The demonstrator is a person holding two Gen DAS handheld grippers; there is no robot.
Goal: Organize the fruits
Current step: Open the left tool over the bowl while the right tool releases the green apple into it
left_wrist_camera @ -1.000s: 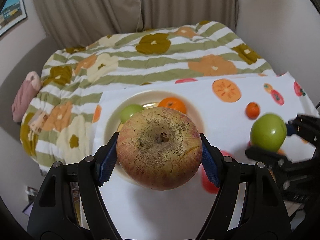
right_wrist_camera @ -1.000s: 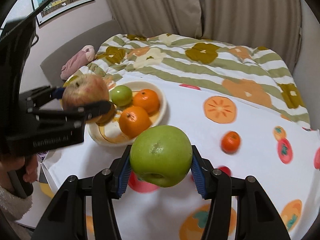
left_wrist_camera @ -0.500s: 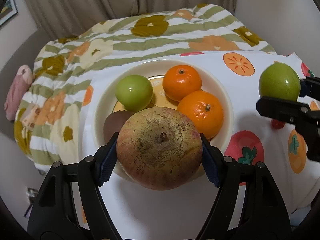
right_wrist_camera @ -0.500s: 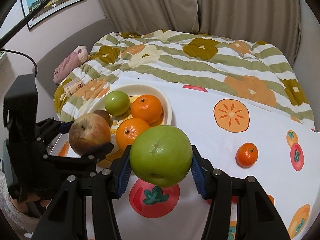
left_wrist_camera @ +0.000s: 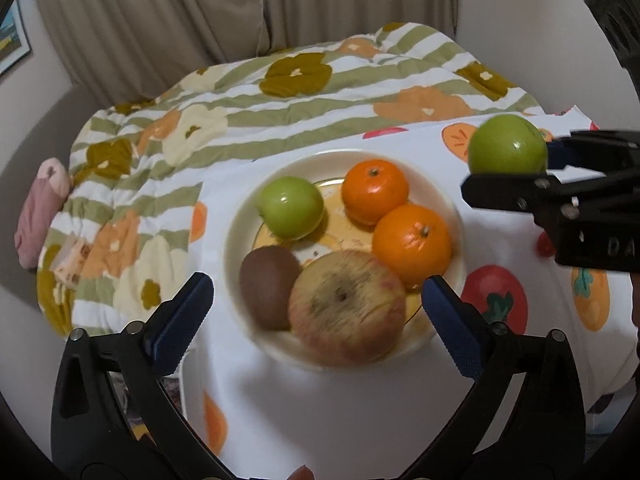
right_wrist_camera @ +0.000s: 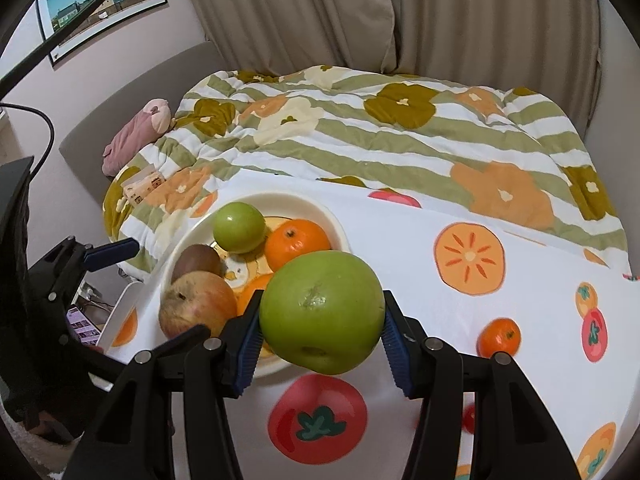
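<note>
At frame centre, the cream bowl (left_wrist_camera: 448, 208) holds a russet apple (left_wrist_camera: 346, 306), kiwi (left_wrist_camera: 269, 280), small green apple (left_wrist_camera: 291, 206) and two oranges (left_wrist_camera: 412, 238). Left gripper (left_wrist_camera: 318, 304) jaws are opening around the russet apple, pads clear — right gripper (right_wrist_camera: 322, 338) pinches a large green apple (right_wrist_camera: 322, 312).

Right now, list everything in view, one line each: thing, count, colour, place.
bowl: 1, cream, on tablecloth
reddish apple: 1, red-yellow, in bowl, near rim
small green apple: 1, green, in bowl
oranges: 2, orange, in bowl
kiwi: 1, brown, in bowl
big green apple: 1, green, in right gripper
mandarin: 1, orange, loose on tablecloth
tablecloth: 1, white, fruit print
quilt: 1, striped, behind
left gripper: 1, black, jaws opening, pads off apple
right gripper: 1, black, clamping apple
</note>
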